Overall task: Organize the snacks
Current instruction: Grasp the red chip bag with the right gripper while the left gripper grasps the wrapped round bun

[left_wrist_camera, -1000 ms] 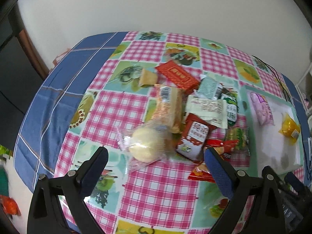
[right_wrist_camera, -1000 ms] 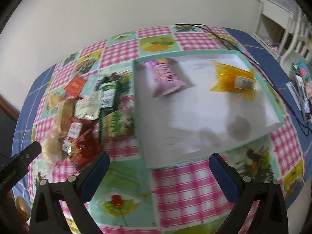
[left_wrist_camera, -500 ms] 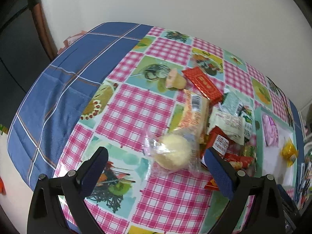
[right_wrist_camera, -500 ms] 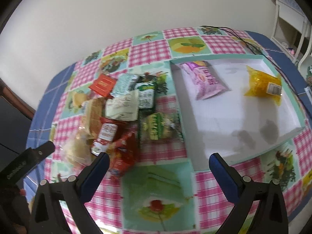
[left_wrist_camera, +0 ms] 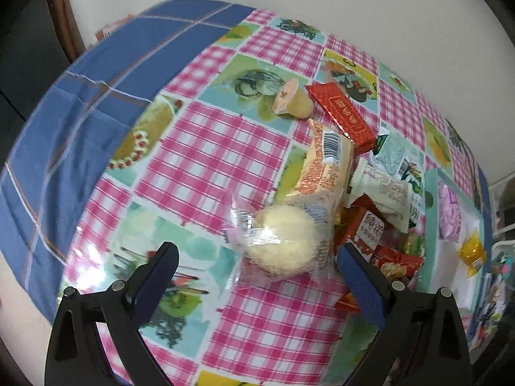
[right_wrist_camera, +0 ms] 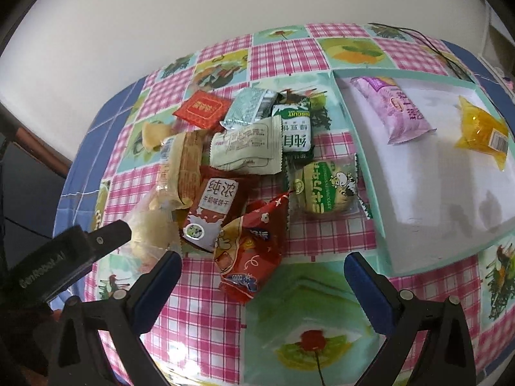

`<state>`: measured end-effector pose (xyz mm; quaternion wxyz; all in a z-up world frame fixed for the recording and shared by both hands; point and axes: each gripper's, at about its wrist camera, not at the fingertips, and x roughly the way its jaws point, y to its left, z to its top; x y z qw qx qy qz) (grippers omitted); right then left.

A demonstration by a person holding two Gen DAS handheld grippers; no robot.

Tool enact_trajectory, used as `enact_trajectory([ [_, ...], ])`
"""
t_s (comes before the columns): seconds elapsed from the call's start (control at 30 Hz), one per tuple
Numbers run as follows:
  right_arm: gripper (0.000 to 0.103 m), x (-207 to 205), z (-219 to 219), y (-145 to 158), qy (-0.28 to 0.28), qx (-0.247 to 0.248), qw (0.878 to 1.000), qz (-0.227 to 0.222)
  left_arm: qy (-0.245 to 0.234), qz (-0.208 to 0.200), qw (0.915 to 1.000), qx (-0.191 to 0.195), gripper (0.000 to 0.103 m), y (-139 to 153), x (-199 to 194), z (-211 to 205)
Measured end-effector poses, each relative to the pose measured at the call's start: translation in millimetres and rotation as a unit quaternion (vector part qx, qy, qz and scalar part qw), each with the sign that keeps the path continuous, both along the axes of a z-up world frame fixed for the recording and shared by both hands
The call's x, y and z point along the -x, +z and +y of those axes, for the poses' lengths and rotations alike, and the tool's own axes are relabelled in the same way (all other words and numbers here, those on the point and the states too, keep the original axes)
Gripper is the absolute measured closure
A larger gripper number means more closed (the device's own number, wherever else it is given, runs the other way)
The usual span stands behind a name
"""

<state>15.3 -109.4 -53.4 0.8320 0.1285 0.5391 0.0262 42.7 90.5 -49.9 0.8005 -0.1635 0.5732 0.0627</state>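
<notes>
A heap of snack packets lies on the checked tablecloth. My left gripper [left_wrist_camera: 257,257] is open, its blue pads flanking a round pale bun in clear wrap [left_wrist_camera: 283,244]. Behind the bun lie an orange cake packet [left_wrist_camera: 325,167], a red box [left_wrist_camera: 341,112] and a jelly cup [left_wrist_camera: 291,99]. My right gripper [right_wrist_camera: 262,268] is open just above a red crinkly packet [right_wrist_camera: 251,247]. Close by are a red biscuit packet [right_wrist_camera: 214,209], a green round cake packet [right_wrist_camera: 325,189], a white packet [right_wrist_camera: 248,144] and a green-white packet [right_wrist_camera: 296,128]. The white tray [right_wrist_camera: 379,212] holds a purple packet [right_wrist_camera: 392,109] and a yellow packet [right_wrist_camera: 482,128].
The left gripper's body [right_wrist_camera: 64,260] shows at the lower left of the right wrist view. A black cable [right_wrist_camera: 428,41] runs across the far right of the table. The blue cloth border [left_wrist_camera: 64,128] drops off at the left edge. A white wall stands behind the table.
Both grippers have moved closer to the snack heap. The left one now frames the wrapped bun; the right one has swung left from the tray to the red packets.
</notes>
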Motion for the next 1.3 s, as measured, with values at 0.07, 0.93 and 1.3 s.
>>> enact_trajectory([
  [0.07, 0.006, -3, 0, -4, -0.002, -0.007, 1.0, 0.004, 0.0, 0.005, 1.0, 0.004, 0.004, -4, -4, -2],
  [0.93, 0.05, -13, 7, -17, 0.027, -0.02, 0.999, 0.023, 0.013, 0.04, 0.9964, 0.073, 0.039, -30, -15, -3],
  [1.3, 0.051, -8, 3, 1, 0.038, -0.038, 0.999, -0.002, 0.036, 0.012, 0.9971, 0.066, 0.043, -11, -4, 7],
])
